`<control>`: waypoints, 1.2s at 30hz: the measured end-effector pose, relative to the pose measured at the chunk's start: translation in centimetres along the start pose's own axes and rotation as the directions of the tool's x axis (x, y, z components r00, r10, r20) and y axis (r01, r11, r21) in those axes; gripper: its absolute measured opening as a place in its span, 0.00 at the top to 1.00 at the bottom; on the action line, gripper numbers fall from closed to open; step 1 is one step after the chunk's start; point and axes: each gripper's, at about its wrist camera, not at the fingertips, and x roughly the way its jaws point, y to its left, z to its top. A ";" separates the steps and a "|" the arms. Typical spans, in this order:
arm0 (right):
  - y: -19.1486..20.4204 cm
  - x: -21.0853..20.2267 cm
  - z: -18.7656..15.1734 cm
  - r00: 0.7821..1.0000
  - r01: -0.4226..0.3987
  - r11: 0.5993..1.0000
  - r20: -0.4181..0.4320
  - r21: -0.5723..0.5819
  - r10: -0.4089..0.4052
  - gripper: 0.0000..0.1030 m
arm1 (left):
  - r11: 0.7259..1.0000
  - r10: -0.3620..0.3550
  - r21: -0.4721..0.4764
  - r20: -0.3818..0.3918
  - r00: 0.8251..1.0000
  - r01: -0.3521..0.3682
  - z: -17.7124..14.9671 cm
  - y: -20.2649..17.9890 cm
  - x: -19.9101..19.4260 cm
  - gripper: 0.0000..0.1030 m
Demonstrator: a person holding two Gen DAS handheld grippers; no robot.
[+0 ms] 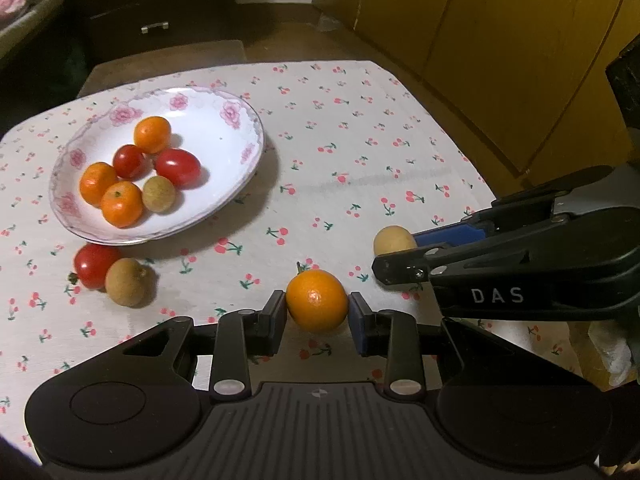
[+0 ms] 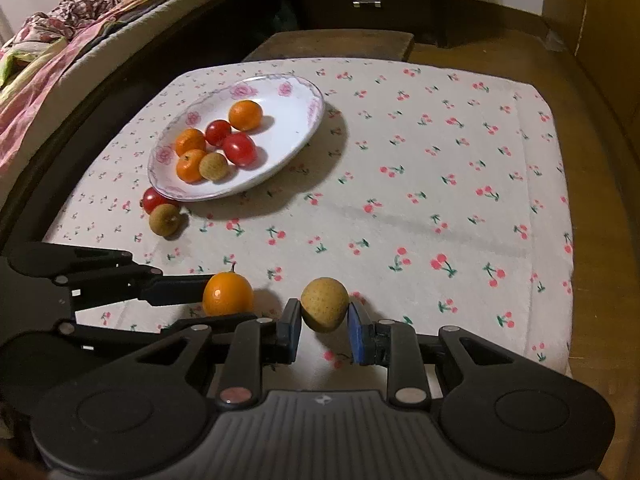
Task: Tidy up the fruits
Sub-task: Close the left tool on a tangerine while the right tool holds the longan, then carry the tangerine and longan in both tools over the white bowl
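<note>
A small orange rests on the cherry-print cloth, and my left gripper is shut on it, both pads touching its sides. To its right, my right gripper is shut on a tan longan, also low at the cloth. The left gripper and its orange show in the right wrist view, and the right gripper and its longan show in the left wrist view. A white floral plate at the far left holds three oranges, two red tomatoes and a longan.
A loose tomato and another longan lie touching just in front of the plate's near rim. A bed with bedding runs along the table's left side. A dark dresser stands behind, yellow wooden panels to the right.
</note>
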 end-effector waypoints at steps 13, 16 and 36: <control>1.6 0.7 0.6 1.000 -0.012 0.999 -0.006 -0.035 0.012 0.75 | 0.999 0.031 -0.017 -0.006 0.999 -0.032 -0.3 1.1 -0.7 0.60; 2.0 0.9 0.6 1.000 -0.014 0.999 -0.009 -0.044 0.013 0.75 | 0.999 0.052 -0.012 -0.008 0.999 -0.052 -0.4 1.3 -0.9 0.60; 2.8 1.3 0.9 1.000 -0.014 0.998 -0.013 -0.062 0.013 0.75 | 0.994 0.111 -0.018 0.001 0.994 -0.111 -0.4 2.0 -1.8 0.60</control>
